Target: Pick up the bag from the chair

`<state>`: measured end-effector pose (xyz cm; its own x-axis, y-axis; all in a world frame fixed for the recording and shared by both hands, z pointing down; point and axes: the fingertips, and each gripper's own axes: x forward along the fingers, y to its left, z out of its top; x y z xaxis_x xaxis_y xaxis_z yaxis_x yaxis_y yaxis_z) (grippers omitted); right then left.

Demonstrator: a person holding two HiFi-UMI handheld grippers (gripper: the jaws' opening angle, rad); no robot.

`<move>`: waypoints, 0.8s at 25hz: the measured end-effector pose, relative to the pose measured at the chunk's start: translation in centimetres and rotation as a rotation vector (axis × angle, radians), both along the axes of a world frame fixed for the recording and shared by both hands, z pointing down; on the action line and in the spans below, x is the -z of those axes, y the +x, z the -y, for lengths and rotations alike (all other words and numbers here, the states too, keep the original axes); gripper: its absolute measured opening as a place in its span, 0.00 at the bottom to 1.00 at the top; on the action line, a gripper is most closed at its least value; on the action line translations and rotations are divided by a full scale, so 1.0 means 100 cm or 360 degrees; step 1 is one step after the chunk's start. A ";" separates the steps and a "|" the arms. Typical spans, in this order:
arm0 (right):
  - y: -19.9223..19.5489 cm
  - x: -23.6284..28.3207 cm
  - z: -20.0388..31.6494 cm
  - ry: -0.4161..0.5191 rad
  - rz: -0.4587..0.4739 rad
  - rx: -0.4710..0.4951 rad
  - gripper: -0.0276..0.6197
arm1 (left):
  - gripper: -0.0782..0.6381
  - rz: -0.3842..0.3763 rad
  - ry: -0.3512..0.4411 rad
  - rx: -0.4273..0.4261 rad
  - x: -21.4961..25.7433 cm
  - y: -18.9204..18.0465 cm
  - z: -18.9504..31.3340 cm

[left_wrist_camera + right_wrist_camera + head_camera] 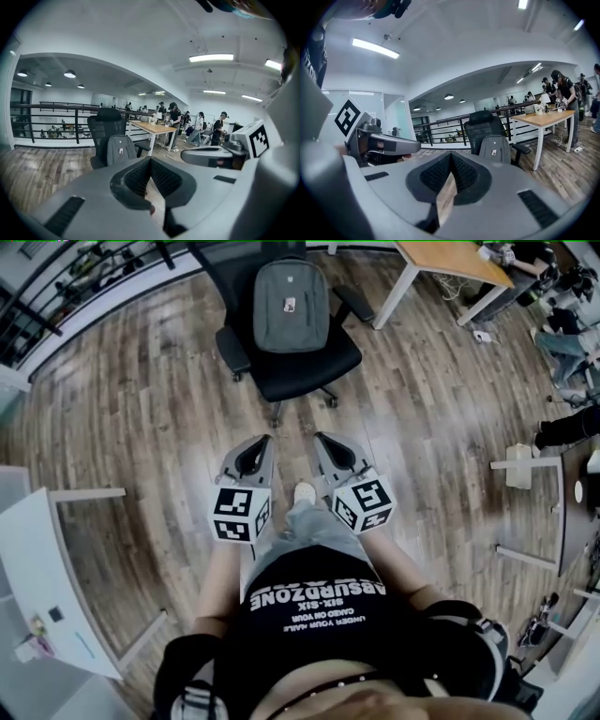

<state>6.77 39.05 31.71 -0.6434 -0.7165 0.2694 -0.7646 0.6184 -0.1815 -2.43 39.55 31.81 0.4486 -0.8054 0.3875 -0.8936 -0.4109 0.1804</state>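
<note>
A grey backpack stands upright on the seat of a black office chair, leaning on its backrest, at the top middle of the head view. Both grippers are held close to the person's body, well short of the chair, pointing toward it. The left gripper and the right gripper are side by side, each shut with nothing between the jaws. In the left gripper view the backpack shows beyond the shut gripper. In the right gripper view the backpack sits right of the shut gripper.
A wooden desk on white legs stands right of the chair, with people around it. A black railing runs behind the chair. A white table is at the near left, and white furniture at the right. Wooden floor lies between.
</note>
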 end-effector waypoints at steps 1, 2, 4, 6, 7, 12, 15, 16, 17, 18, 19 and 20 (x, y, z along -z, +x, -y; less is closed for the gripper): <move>0.001 -0.001 0.008 -0.0001 -0.0003 0.0010 0.07 | 0.13 0.0012 -0.0012 0.0012 -0.003 0.000 0.008; 0.002 -0.003 0.016 -0.0001 -0.0004 0.0018 0.07 | 0.13 0.0038 -0.0022 0.0020 -0.005 0.000 0.016; 0.005 -0.004 0.033 0.0002 -0.0002 0.0029 0.07 | 0.13 0.0097 -0.0017 0.0031 -0.007 0.003 0.033; 0.010 -0.003 0.046 0.0007 0.0001 0.0038 0.07 | 0.13 0.0131 -0.0002 0.0043 -0.006 0.007 0.050; 0.012 -0.003 0.053 0.0011 0.0003 0.0044 0.07 | 0.13 0.0138 0.0001 0.0051 -0.005 0.009 0.057; 0.019 0.000 0.088 0.0031 0.0004 0.0058 0.07 | 0.13 0.0148 0.0034 0.0083 0.002 0.016 0.093; 0.024 -0.006 0.100 0.0008 0.0012 0.0042 0.07 | 0.13 0.0120 0.0028 0.0052 0.004 0.023 0.103; 0.025 -0.008 0.106 -0.0001 0.0008 0.0037 0.07 | 0.13 0.0118 0.0021 0.0048 0.003 0.023 0.108; 0.025 -0.011 0.113 -0.0012 0.0005 0.0032 0.07 | 0.13 0.0121 0.0012 0.0051 0.001 0.022 0.115; 0.024 -0.013 0.119 -0.0023 0.0003 0.0027 0.07 | 0.13 0.0122 0.0006 0.0056 -0.001 0.019 0.122; 0.022 -0.015 0.125 -0.0036 0.0002 0.0023 0.07 | 0.13 0.0119 -0.0001 0.0059 -0.002 0.017 0.129; 0.020 -0.018 0.132 -0.0048 -0.0003 0.0018 0.07 | 0.13 0.0113 -0.0015 0.0056 -0.005 0.015 0.136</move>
